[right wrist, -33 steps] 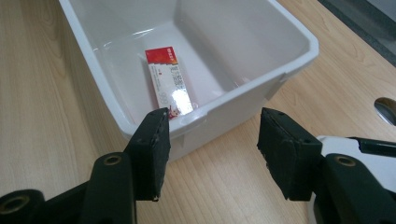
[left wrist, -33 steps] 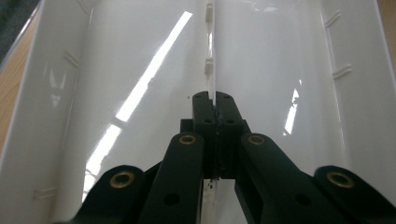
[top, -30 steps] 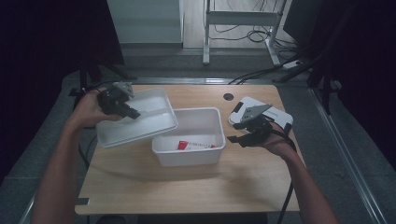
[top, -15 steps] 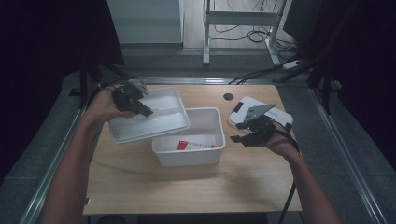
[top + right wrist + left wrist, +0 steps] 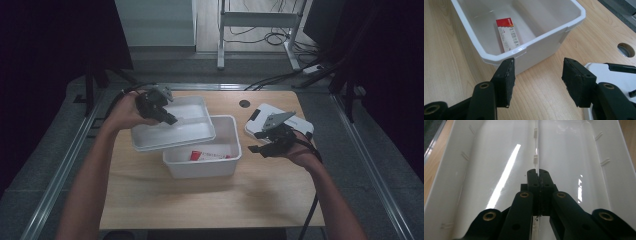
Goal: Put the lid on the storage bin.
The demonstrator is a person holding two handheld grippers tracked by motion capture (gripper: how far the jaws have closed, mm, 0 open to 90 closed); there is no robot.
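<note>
A white lid (image 5: pixel 172 125) hangs tilted over the left end of an open white box (image 5: pixel 227 167). My left gripper (image 5: pixel 167 117) is shut on the lid's back rim. In the left gripper view the jaws (image 5: pixel 538 173) pinch a thin ridge of the lid (image 5: pixel 486 170). A red and white carton (image 5: pixel 207 155) lies flat on the box's floor. My right gripper (image 5: pixel 254 141) stands open just right of the box, with nothing between its fingers. In the right gripper view it (image 5: pixel 537 72) faces the box's corner (image 5: pixel 544 37) and the carton (image 5: pixel 509 33).
A white flat device (image 5: pixel 300 122) lies on the wooden table behind my right hand, and its corner (image 5: pixel 614 77) is in the right gripper view. A round cable hole (image 5: pixel 244 103) sits near the table's far edge. Metal rails run along both table sides.
My left gripper has carried the lid to the right, so it now overlaps the box's left end. The right gripper has stayed put.
</note>
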